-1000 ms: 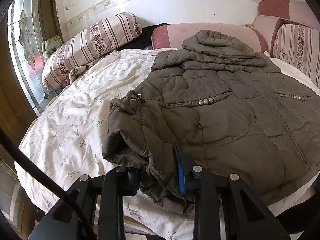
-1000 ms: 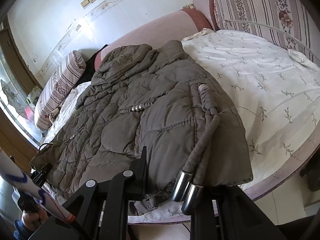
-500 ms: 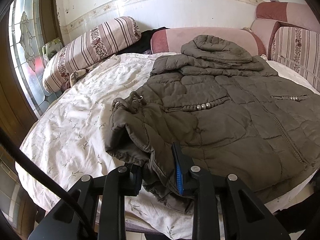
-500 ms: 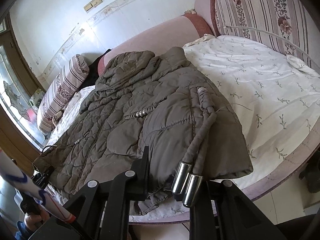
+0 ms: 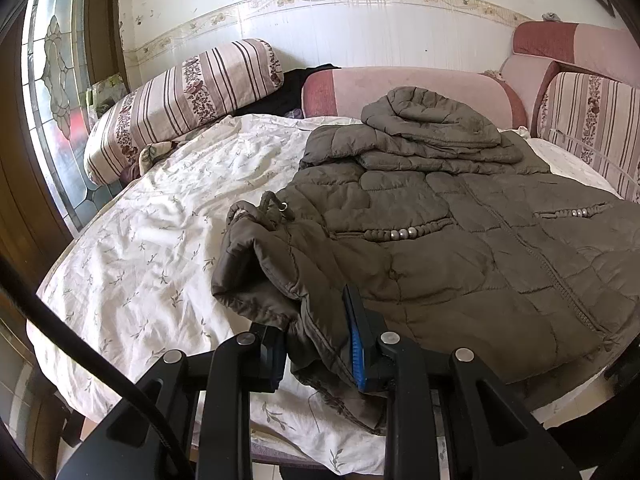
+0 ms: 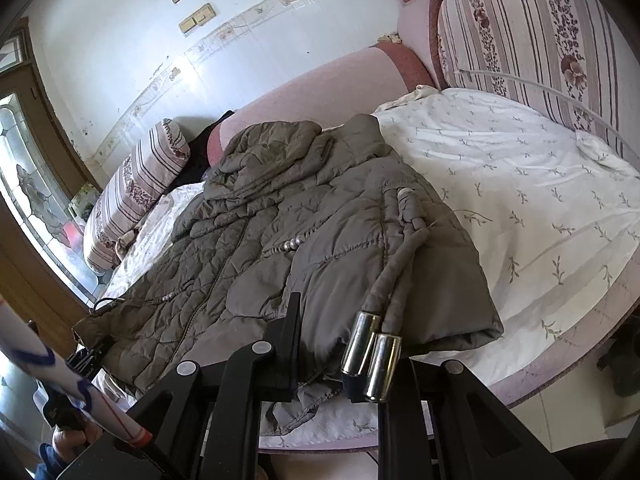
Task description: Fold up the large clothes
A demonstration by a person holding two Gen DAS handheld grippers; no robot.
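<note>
- Olive-brown quilted puffer jacket [image 5: 460,248] lies front-up across the floral white bedsheet [image 5: 132,264], hood toward the pink headboard [image 5: 400,84] and hem at the sheet's near edge; laid flat this way, I judge, so the hem can be carried up toward the hood for a fold.
- Left gripper [image 5: 316,344] has its jaws nearly together on the jacket's near-left hem corner, fabric bunched between the pads; that corner hangs slightly raised off the sheet.
- Right gripper [image 6: 320,360] is likewise pinched down on the hem's other corner, cloth gathered between its fingers. Holding both corners keeps the hem taut and level for the lift.
- One pair of metal-tipped drawcord ends [image 6: 372,356] rests on the jacket just beside the right gripper; they could get caught up in the fold.
- Counted: one jacket, two grippers, two metal tips, two short runs of silver beads [image 5: 400,234] on the jacket's front.
- Beyond the jacket: one striped bolster [image 5: 184,100] left of the headboard, one striped cushion [image 5: 592,128] to its right.
</note>
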